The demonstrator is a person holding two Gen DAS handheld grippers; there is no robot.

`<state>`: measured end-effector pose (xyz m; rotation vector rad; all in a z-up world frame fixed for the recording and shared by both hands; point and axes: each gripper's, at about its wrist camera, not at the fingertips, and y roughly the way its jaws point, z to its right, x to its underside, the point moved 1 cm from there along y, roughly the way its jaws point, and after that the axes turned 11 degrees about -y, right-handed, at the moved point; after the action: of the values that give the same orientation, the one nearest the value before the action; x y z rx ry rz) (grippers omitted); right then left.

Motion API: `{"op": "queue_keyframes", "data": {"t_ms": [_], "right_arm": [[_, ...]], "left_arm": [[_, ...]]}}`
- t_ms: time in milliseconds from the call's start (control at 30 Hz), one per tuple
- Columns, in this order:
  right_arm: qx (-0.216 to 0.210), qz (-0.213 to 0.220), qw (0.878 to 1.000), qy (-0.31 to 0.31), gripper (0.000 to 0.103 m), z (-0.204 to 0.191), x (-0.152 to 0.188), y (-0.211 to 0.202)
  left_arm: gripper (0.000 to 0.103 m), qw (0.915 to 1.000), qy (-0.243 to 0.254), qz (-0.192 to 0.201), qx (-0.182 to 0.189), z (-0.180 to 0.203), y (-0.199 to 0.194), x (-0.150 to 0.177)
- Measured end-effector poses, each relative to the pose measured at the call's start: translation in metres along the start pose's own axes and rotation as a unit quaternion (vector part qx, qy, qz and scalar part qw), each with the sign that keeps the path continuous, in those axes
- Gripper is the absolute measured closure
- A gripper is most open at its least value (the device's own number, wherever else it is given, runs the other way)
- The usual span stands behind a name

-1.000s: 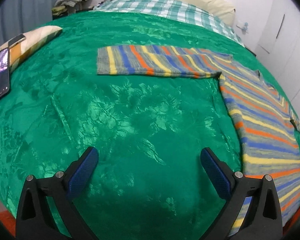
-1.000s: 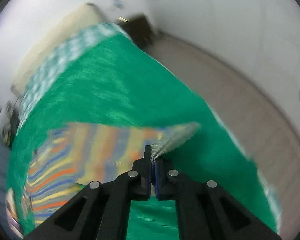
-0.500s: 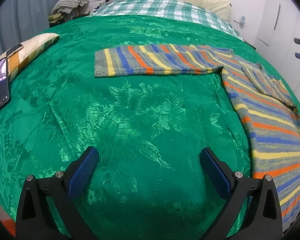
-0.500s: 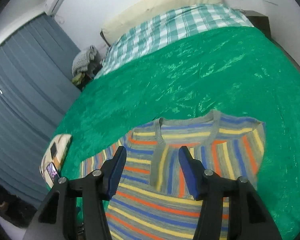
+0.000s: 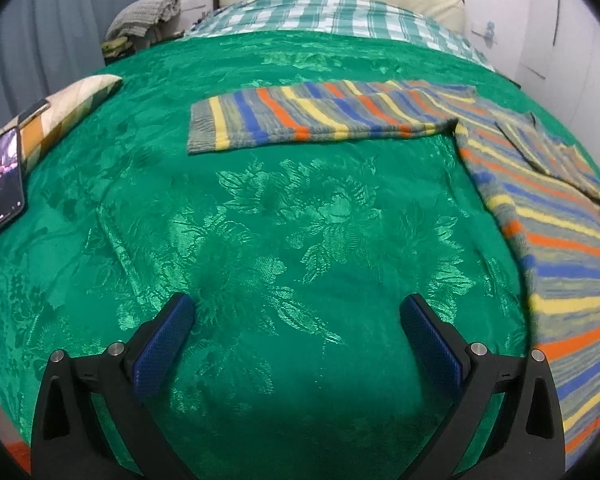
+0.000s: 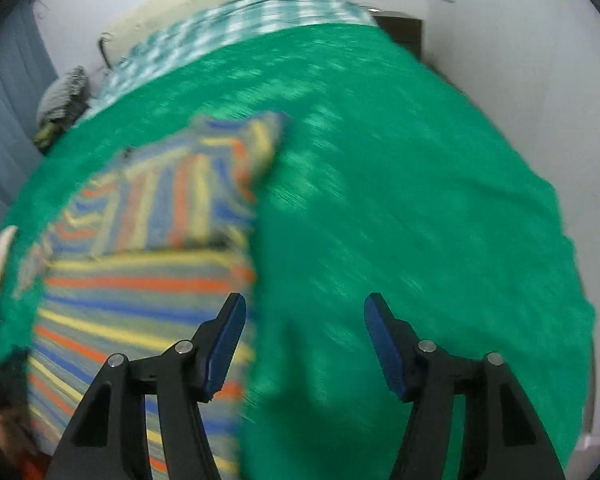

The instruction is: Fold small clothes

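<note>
A striped knitted sweater in grey, blue, orange and yellow (image 5: 540, 208) is laid flat on the glossy green floral bedspread (image 5: 284, 208), toward the bed's right side. One sleeve has been folded in across the chest (seen in the blurred right wrist view as a panel of upright stripes), while the other sleeve (image 5: 312, 116) is spread out flat to the left. The step in hand appears to be the folding-in of the sleeves, with one done and one outstanding. The right gripper (image 6: 304, 336) is seen with its jaws opening and nothing between them, over the sweater's right edge. The left gripper (image 5: 296, 344) is held wide open and empty over bare bedspread. The next move is judged to call for the outstretched sleeve's cuff to be pinched by the left gripper and carried over the body.
</note>
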<state>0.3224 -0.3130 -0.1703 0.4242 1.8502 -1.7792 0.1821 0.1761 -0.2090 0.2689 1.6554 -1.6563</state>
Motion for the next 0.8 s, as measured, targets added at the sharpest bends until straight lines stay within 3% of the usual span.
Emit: {"op": "queue_keyframes", "data": {"t_ms": [100, 200, 267, 333, 400, 533, 800], "right_arm": [[0.04, 0.014, 0.999, 0.007, 0.04, 0.018, 0.029, -0.006], [0.084, 0.034, 0.995, 0.031, 0.024, 0.03, 0.048, -0.01], [0.104, 0.025, 0.993, 0.059, 0.023, 0.039, 0.063, -0.003], [0.098, 0.015, 0.992, 0.079, 0.022, 0.045, 0.074, 0.006], [0.1, 0.041, 0.991, 0.078, 0.018, 0.045, 0.081, 0.005], [0.115, 0.054, 0.99, 0.057, 0.008, 0.037, 0.086, 0.01], [0.109, 0.06, 0.991, 0.057, 0.006, 0.036, 0.091, 0.015]], "left_arm": [[0.0, 1.0, -0.005, -0.003, 0.005, -0.003, 0.002, -0.001], [0.0, 1.0, -0.006, -0.001, 0.005, -0.003, 0.002, 0.001], [0.0, 1.0, -0.003, 0.001, 0.003, -0.003, 0.003, 0.002], [0.0, 1.0, -0.003, 0.003, 0.003, -0.003, 0.002, 0.002], [0.0, 1.0, -0.003, 0.004, 0.004, -0.003, 0.003, 0.002], [0.0, 1.0, -0.001, 0.007, 0.0, -0.001, 0.003, 0.003], [0.0, 0.9999, 0.001, 0.011, -0.005, 0.001, 0.004, 0.004]]}}
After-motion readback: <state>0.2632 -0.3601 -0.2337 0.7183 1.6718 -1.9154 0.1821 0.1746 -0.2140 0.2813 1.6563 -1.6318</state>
